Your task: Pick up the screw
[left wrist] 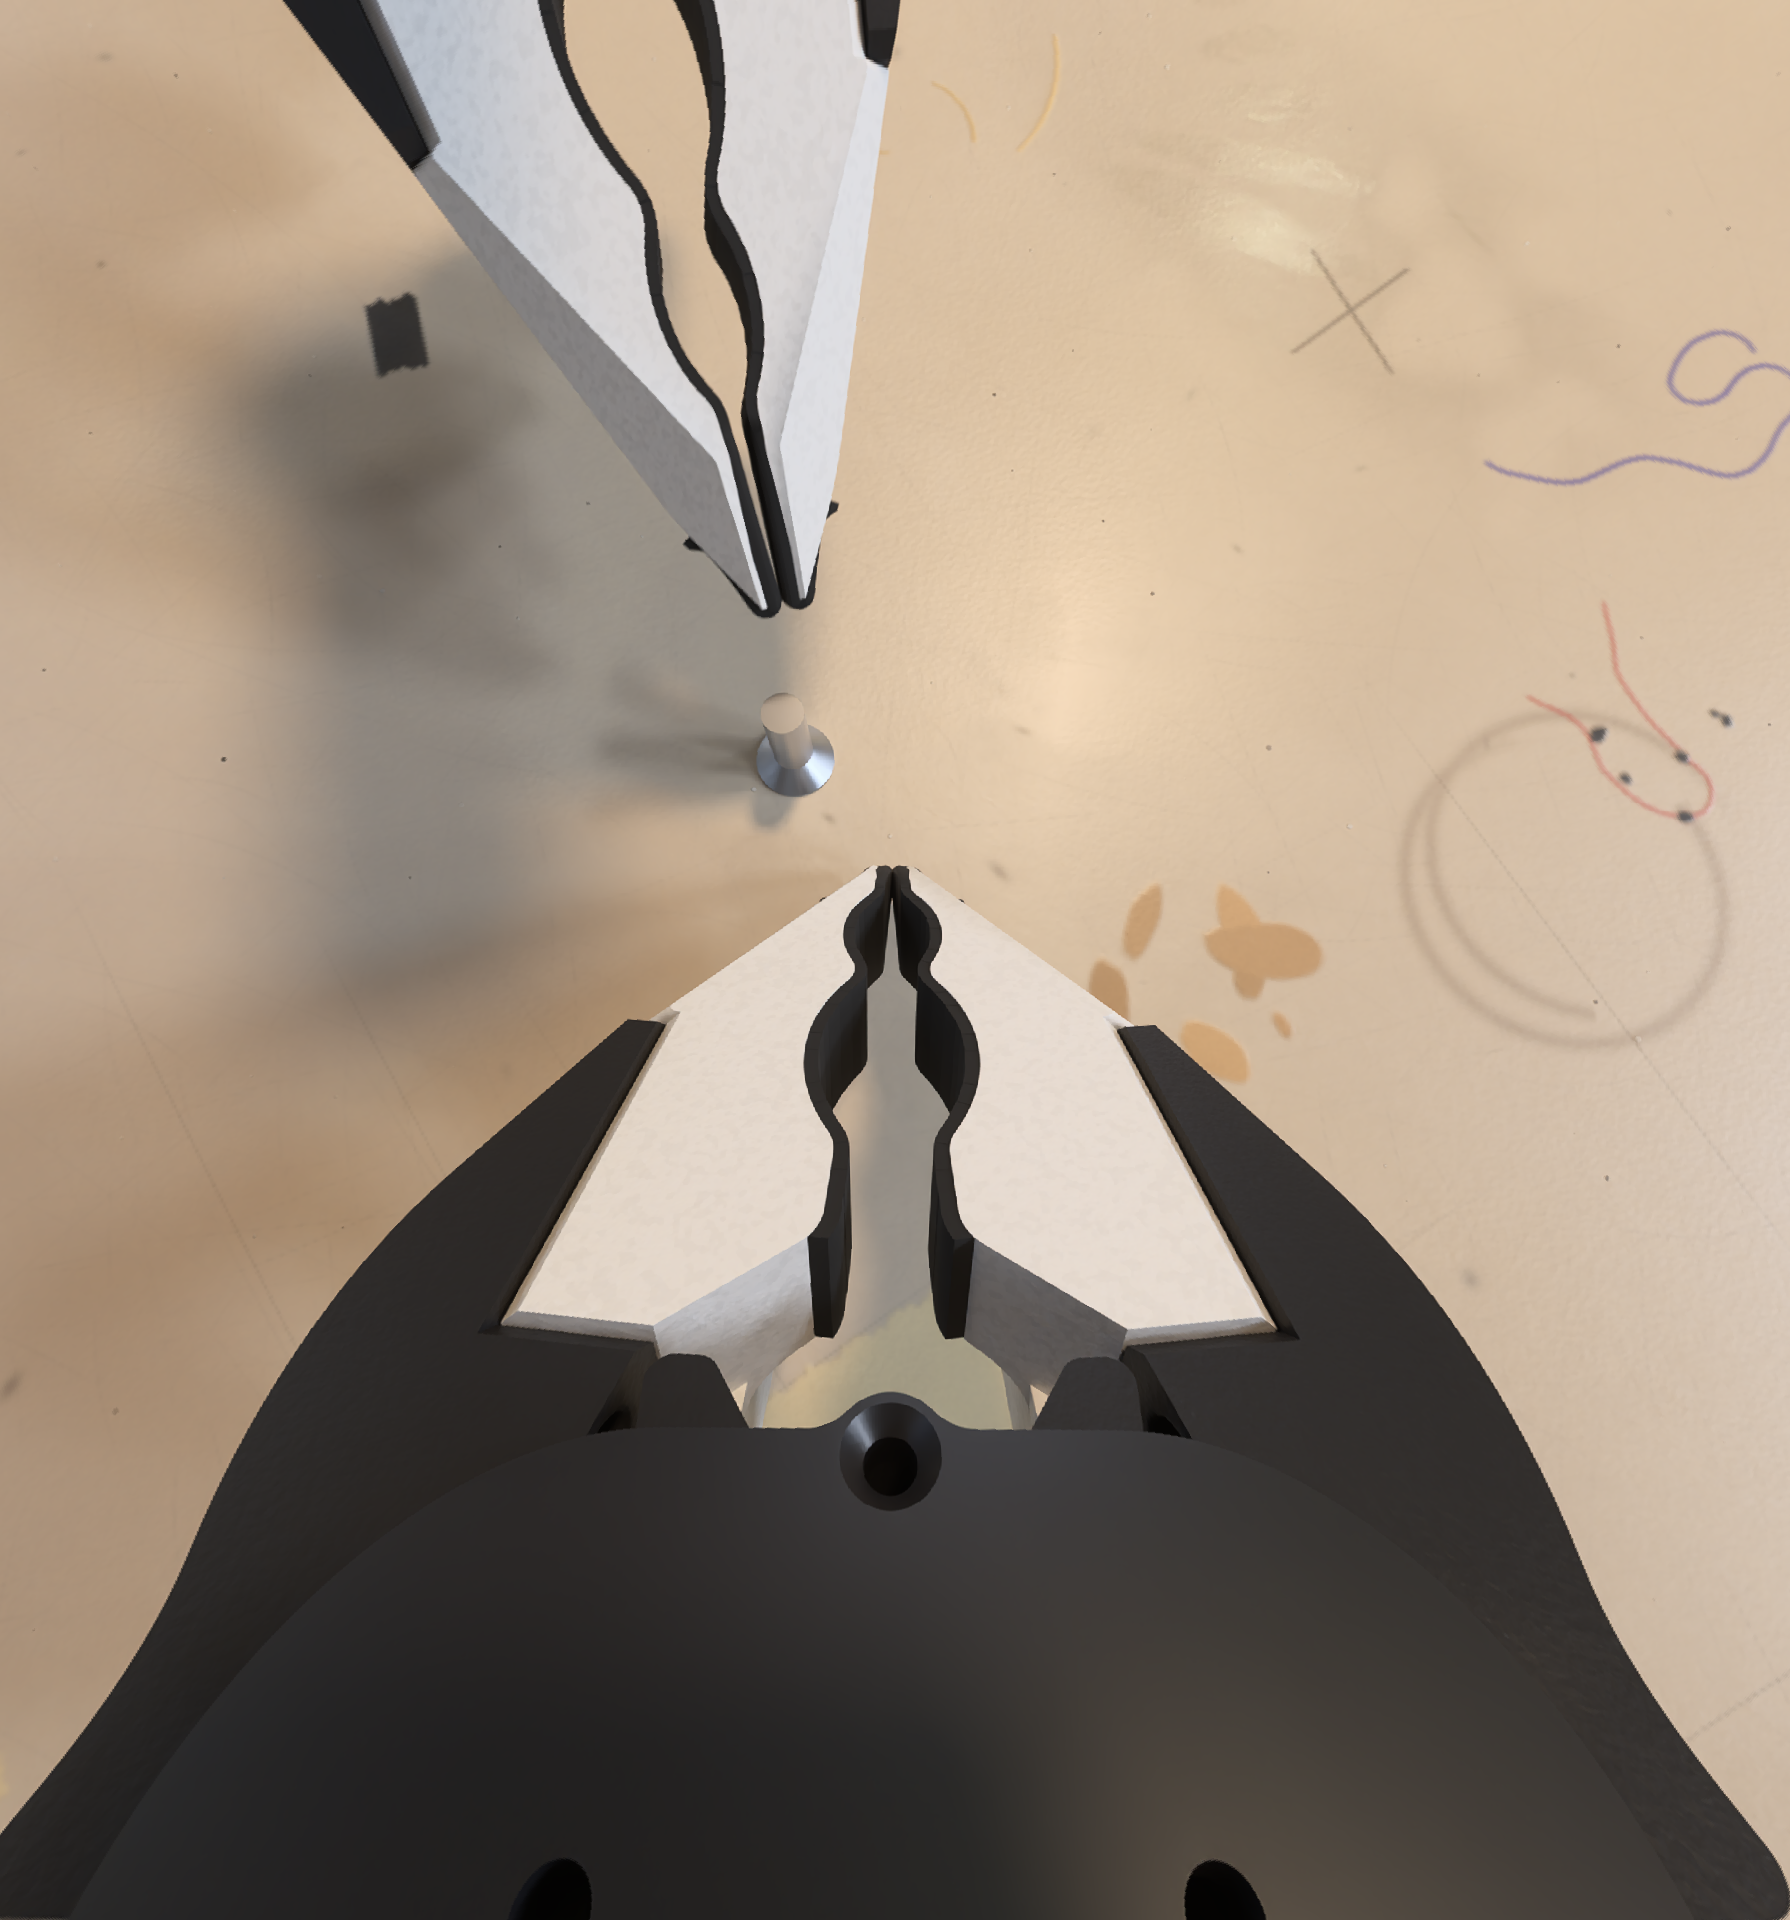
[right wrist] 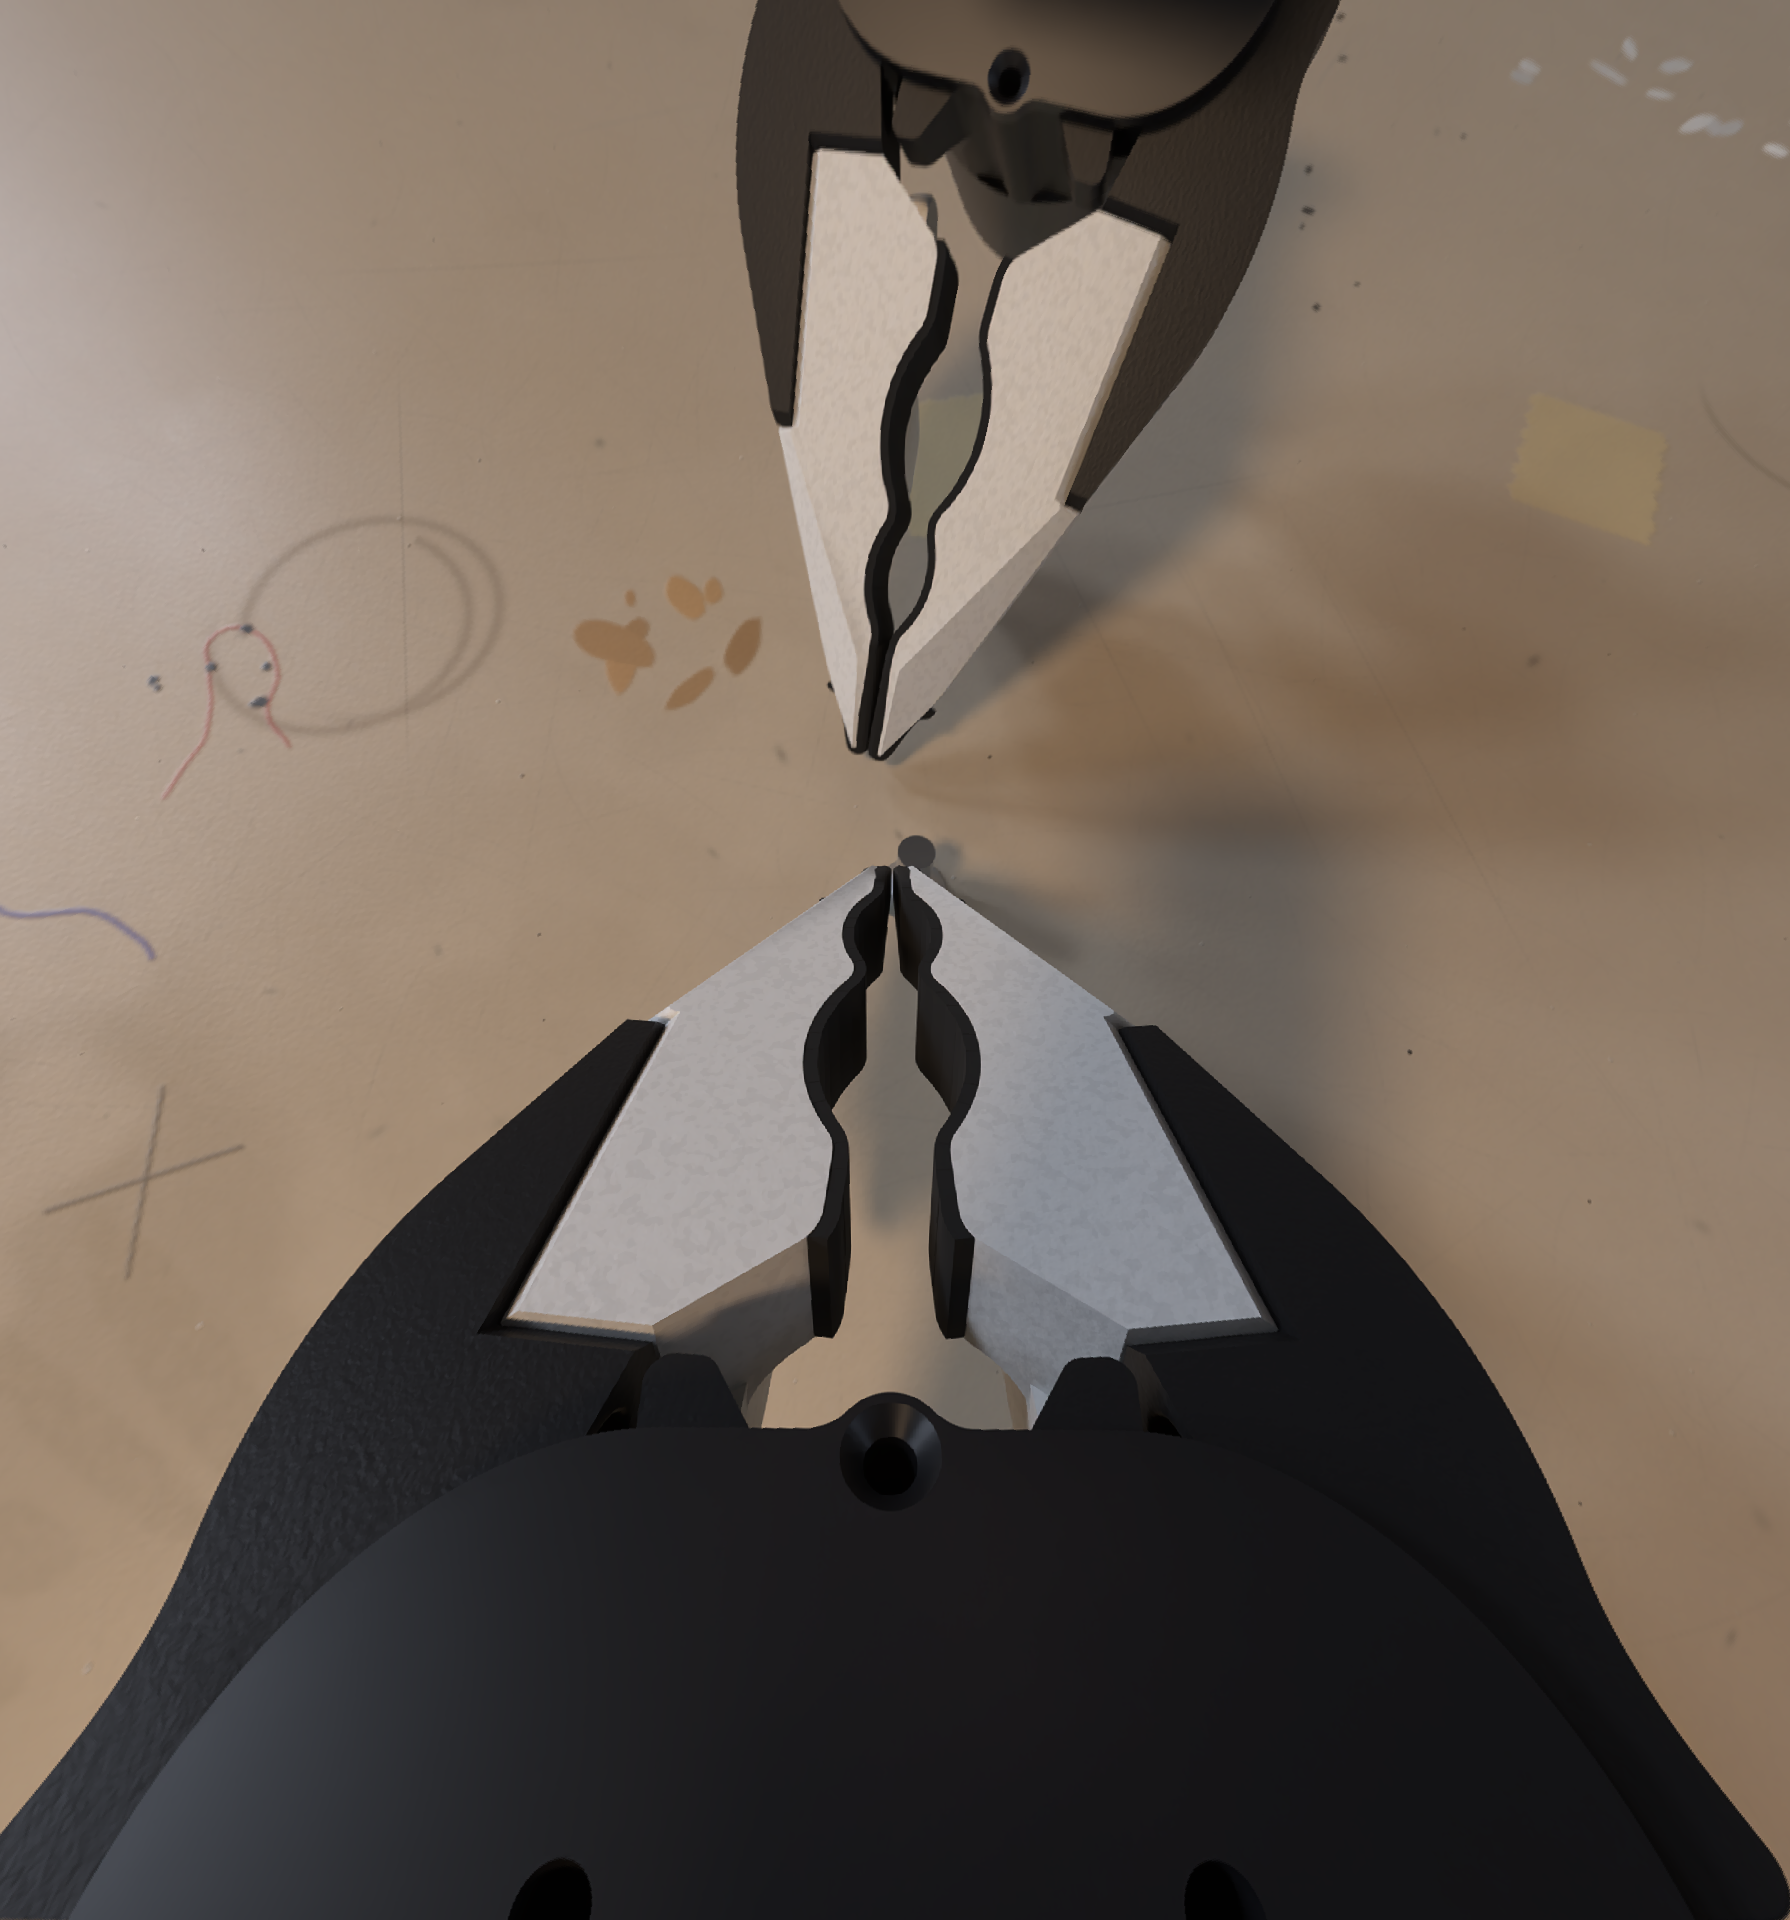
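Two claws, both pinched closed and empty, face each other tip to tip over the worktop [left wrist: 1286, 644]. Between them stands the screw [left wrist: 793, 753], head down, shank upright. From my left claw [left wrist: 891, 873] it sits near, toward 11 o'clock; from my right claw [right wrist: 891, 873] it peeks out just beside the tips at 12 to 1 o'clock. Right looks nearer; it must open first.

Left wrist view is brightly, warmly lit; soft glare is seen on the table [left wrist: 1286, 218]. Broad blurred shadows are thrown leftward. Right wrist view is dimmer, shadows thrown rightward. Wide-angle stretching is noted at edges.
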`<state>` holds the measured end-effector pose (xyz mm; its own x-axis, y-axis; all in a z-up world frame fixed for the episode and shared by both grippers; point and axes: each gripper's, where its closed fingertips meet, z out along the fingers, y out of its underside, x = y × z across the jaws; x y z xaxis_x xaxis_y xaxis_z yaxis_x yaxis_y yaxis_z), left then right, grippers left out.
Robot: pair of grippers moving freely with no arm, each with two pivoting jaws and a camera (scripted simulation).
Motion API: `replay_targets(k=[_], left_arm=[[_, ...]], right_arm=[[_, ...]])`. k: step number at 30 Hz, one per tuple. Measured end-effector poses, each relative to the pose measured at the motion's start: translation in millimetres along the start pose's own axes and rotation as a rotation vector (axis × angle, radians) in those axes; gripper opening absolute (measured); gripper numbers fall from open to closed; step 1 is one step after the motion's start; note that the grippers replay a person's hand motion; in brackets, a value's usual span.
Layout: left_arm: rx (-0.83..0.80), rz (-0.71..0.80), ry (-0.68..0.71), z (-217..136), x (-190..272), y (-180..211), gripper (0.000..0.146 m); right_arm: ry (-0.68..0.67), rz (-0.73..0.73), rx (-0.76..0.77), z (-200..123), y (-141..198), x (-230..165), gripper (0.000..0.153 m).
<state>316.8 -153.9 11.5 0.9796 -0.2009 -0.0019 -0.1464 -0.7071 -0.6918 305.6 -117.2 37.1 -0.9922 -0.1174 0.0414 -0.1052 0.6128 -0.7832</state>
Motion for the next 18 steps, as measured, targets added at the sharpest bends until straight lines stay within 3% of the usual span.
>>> replay_targets(k=[4, 8, 14, 18], left_arm=[[0.0, 0.003, -0.001, -1.1, 2.6, 0.8, 0.0], [-0.036, -0.007, -0.007, -4.5, 4.1, 6.0, 0.0], [-0.075, 0.001, -0.018, -8.6, 18.1, 10.1, 0.0], [-0.094, 0.01, -0.148, -19.0, 15.4, 9.0, 0.0]], right_arm=[[0.037, -0.014, -0.061, -0.7, 2.0, -1.5, 0.001], [0.122, -0.18, -0.203, 7.0, 11.3, 0.3, 0.001], [0.105, -0.141, -0.229, 15.8, 6.4, 28.8, 0.015], [-0.072, -0.115, -0.311, 16.0, 10.5, 20.3, 0.014]])
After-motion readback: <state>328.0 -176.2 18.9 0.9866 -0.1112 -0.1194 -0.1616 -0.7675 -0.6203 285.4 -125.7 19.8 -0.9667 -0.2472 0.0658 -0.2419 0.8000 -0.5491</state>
